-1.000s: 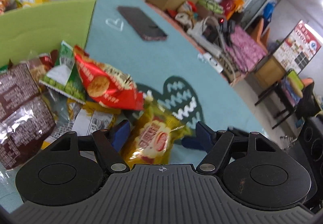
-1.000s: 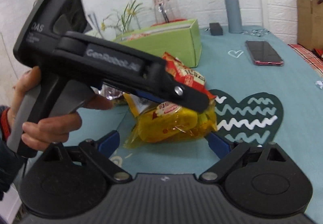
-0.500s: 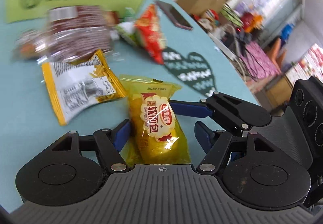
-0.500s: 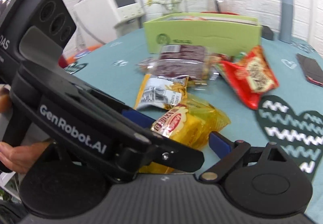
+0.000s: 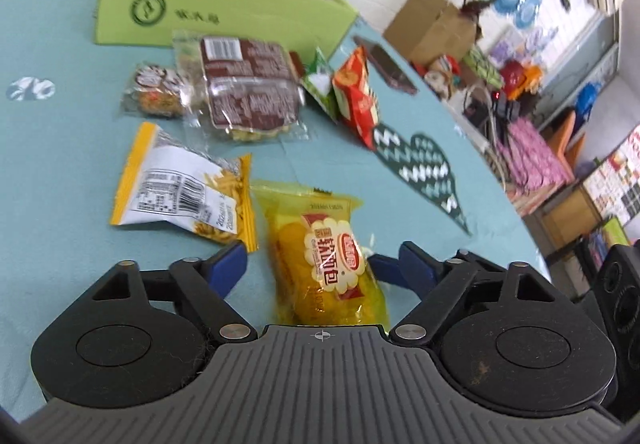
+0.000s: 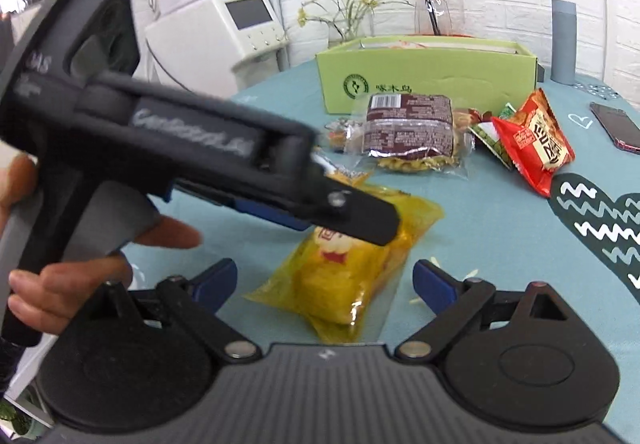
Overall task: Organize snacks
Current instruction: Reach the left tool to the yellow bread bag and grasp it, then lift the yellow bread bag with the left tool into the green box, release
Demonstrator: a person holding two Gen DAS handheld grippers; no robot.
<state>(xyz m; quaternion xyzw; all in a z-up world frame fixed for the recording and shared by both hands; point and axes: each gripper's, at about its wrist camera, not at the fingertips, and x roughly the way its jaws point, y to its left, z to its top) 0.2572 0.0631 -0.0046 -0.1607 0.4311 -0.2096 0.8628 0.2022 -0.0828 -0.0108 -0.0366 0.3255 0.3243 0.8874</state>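
Yellow bread packet point(image 5: 326, 256) lies flat on the teal counter point(image 5: 56, 164), between the blue pads of the left claw point(image 5: 320, 264). Left claw jaws have just been opening; pads now stand clear of the packet on both sides, nothing gripped. In the right wrist view the same yellow bread packet point(image 6: 352, 276) sits between the pads of the right claw point(image 6: 324, 280) too, jaws wide apart, pads not touching it, nothing held. Left claw's finger crosses over the packet's far end in that view; a hand point(image 6: 80, 256) wraps its handle at left.

Other snacks on the counter, beyond the packet: white-and-yellow pouch point(image 5: 180, 192) just beside it on the left, brown-labelled clear packs point(image 5: 248, 88) stacked further back, small clear cookie pack point(image 5: 154, 92) left of those, red snack bag point(image 5: 356, 96) tilted to the right with a green packet point(image 5: 318, 84) tucked against it. Green box point(image 5: 216, 8) stands open behind the pile, some packets inside. Dark phone point(image 5: 386, 64) lies well apart at the right. Dark heart patch point(image 5: 420, 168) on the counter cloth near the red bag.
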